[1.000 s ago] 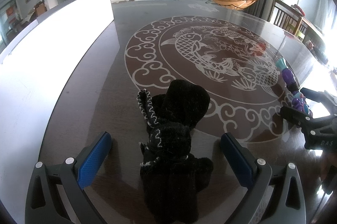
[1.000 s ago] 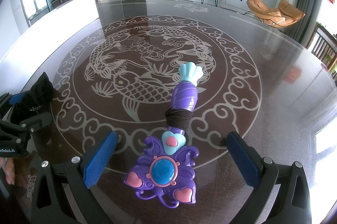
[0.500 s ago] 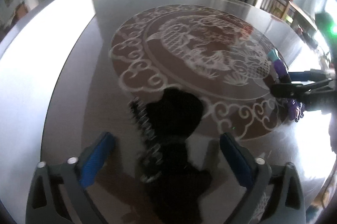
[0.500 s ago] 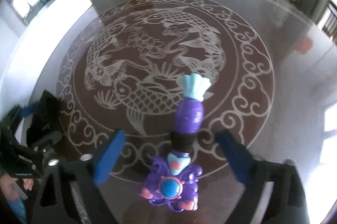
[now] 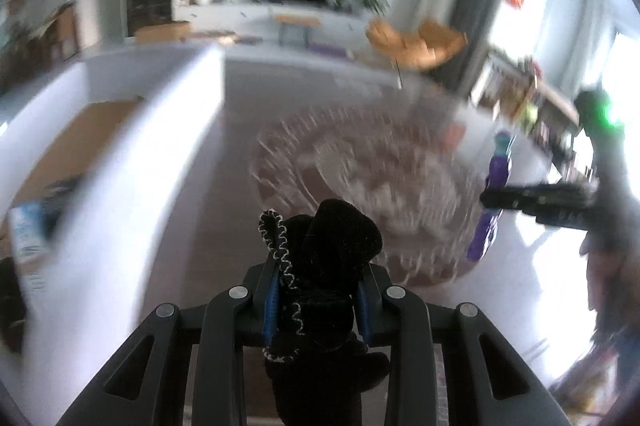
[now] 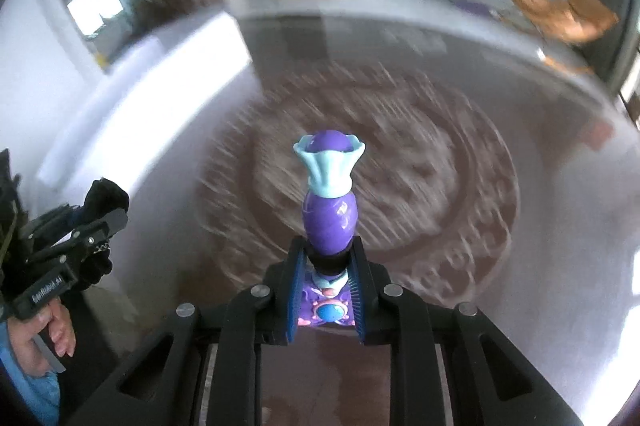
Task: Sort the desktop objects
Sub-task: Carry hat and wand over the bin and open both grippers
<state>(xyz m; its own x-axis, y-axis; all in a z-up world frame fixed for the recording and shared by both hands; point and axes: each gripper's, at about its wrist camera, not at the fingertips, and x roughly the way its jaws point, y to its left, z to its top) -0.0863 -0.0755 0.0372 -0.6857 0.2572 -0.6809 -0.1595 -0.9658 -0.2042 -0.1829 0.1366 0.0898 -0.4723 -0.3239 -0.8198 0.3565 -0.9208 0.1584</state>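
Observation:
A black plush toy (image 5: 336, 238) with white stitching sits between the blue pads of my left gripper (image 5: 316, 290). The jaws are still closing and press on its sides, holding it above the table. A purple toy wand (image 6: 328, 214) with a pale blue flared tip stands up out of my right gripper (image 6: 326, 266), which is shut on its dark neck. The wand's flower head lies behind the pads. In the left wrist view the right gripper (image 5: 486, 199) holds the wand (image 5: 498, 173) at the right. In the right wrist view the left gripper (image 6: 108, 222) and plush (image 6: 106, 195) are at the left.
A dark glossy table (image 6: 520, 226) with a round fish pattern lies below both grippers. A white-walled box (image 5: 120, 153) stands along the table's left side with some items inside. A person's hand (image 6: 44, 338) holds the left gripper. Living-room furniture is far behind.
Both grippers went from wide open to closed, the left on the plush and the right on the wand. Both have lifted their objects off the table, and the views tilted up.

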